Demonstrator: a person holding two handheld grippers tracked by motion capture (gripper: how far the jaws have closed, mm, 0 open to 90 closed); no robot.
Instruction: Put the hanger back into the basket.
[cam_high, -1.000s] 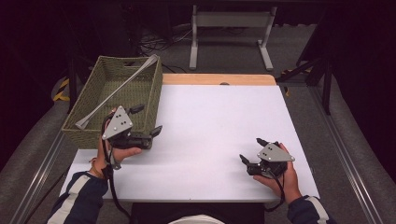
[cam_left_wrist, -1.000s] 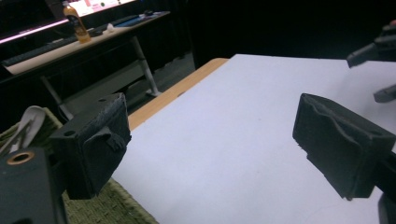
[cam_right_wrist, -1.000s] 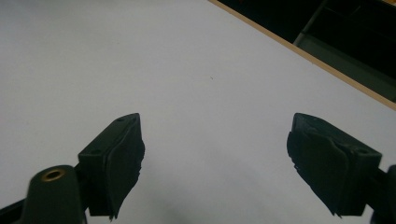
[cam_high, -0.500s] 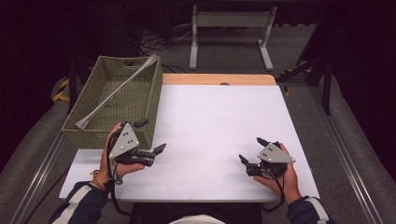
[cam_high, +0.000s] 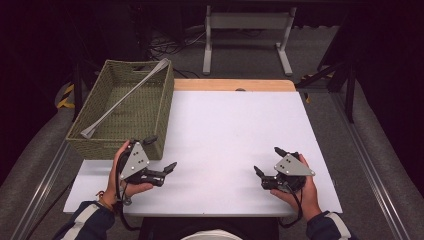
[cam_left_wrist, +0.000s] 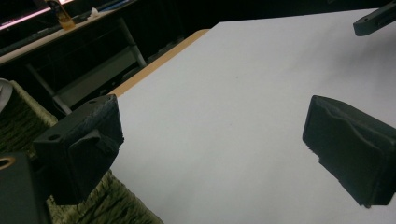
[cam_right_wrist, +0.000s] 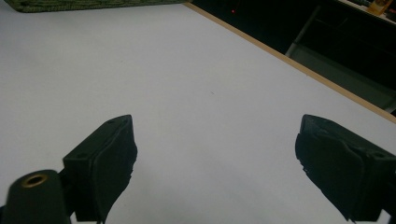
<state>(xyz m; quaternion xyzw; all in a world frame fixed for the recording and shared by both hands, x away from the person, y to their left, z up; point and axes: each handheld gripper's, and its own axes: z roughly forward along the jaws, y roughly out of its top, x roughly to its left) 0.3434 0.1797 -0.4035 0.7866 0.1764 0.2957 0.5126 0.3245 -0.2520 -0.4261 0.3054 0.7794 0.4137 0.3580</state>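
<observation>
My left gripper (cam_high: 161, 153) stands open just off the near right corner of a woven green basket (cam_high: 162, 115), with nothing between its jaws. In the left gripper view the left gripper (cam_left_wrist: 215, 140) spans bare white tabletop (cam_left_wrist: 243, 93), and the basket (cam_left_wrist: 116, 205) lies under its left jaw. A long grey strip (cam_high: 125, 97) lies diagonally across the basket. Near the table's front right, my right gripper (cam_high: 267, 160) is open and holds nothing. The right gripper view shows the right gripper (cam_right_wrist: 219, 163) wide apart over the white surface.
The white tabletop (cam_high: 225, 135) has a wooden strip (cam_high: 235, 85) along its far edge. Beyond it stands a grey metal frame (cam_high: 245, 35) on the dark floor. A metal rail (cam_high: 40, 190) runs along the table's left side. The basket's edge (cam_right_wrist: 70, 4) shows far off in the right gripper view.
My left gripper has come back from the basket's front wall toward the person and slightly right, lower over the table. The right gripper has stayed put.
</observation>
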